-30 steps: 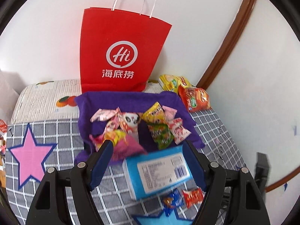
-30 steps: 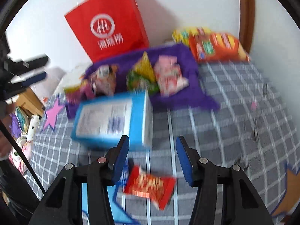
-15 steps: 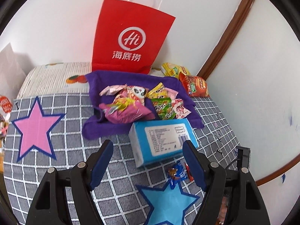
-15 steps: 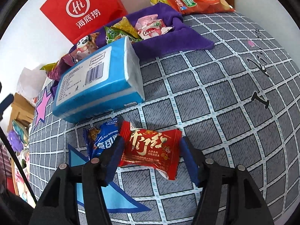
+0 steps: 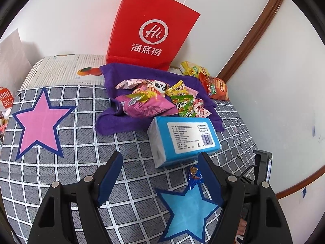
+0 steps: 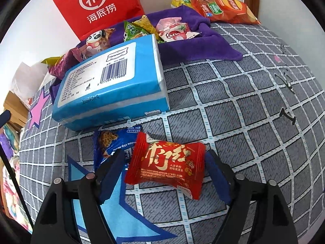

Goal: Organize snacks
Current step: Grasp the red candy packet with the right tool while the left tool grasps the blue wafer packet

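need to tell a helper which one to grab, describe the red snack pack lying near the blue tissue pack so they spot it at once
Find the blue tissue pack on the grey checked cover, in front of the purple cloth. Just in front of it lie two small packs side by side. Take the red pack with big gold characters, not the blue cookie pack it partly overlaps.

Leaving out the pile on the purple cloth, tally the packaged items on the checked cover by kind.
Small snack packets: 2, the red packet and the blue packet.
Large bags: 2, the orange bag and the yellow bag.
Tissue pack: 1.
Total: 5.
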`<move>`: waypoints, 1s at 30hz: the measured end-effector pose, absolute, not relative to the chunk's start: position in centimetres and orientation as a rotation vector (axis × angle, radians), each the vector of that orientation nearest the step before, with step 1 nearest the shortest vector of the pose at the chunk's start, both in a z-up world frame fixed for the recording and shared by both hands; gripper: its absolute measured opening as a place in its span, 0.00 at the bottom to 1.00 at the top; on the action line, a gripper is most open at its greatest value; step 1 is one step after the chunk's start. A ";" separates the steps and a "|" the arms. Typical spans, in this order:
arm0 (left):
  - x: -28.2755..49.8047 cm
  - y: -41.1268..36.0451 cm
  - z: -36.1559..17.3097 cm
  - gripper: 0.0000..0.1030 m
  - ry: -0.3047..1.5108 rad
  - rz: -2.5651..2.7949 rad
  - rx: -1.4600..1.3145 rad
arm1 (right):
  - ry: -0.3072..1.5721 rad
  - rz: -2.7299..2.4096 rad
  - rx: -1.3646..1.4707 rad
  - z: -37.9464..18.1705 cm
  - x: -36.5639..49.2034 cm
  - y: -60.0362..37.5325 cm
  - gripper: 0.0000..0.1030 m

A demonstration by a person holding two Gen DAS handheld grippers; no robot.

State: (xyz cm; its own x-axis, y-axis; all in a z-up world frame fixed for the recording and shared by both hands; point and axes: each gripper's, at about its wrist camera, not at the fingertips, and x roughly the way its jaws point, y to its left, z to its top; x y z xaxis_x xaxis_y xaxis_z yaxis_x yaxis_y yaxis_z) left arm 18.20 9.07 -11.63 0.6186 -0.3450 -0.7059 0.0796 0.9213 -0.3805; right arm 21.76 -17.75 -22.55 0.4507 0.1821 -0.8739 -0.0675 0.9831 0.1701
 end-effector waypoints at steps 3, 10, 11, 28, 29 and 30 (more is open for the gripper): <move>17.9 8.9 -12.0 0.72 0.881 -0.248 -0.325 | 1.084 0.183 0.082 -22.5 21.1 -18.0 0.58; 17.6 7.1 -13.1 0.72 0.909 -0.265 -0.308 | 1.064 0.233 0.101 -21.8 19.5 -19.8 0.54; 17.6 6.7 -13.3 0.72 0.915 -0.269 -0.303 | 1.057 0.242 0.088 -21.9 19.1 -19.9 0.54; 19.9 -2.1 -19.1 0.71 1.086 -0.302 -0.235 | 0.993 0.296 0.178 -21.1 17.2 -24.9 0.54; 20.1 -2.5 -19.5 0.71 1.092 -0.305 -0.240 | 0.997 0.307 0.194 -21.2 17.2 -25.2 0.54; 20.3 -2.9 -19.7 0.71 1.097 -0.307 -0.246 | 1.001 0.318 0.211 -21.3 17.2 -25.5 0.54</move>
State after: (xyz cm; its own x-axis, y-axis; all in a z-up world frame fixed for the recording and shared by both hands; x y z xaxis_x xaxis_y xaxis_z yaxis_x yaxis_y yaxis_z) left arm 20.26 -2.86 -19.74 0.4210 -0.3626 -0.8314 0.1222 0.9309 -0.3441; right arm 17.15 -25.55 -21.28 0.4994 0.3566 -0.7896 -0.1649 0.9338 0.3175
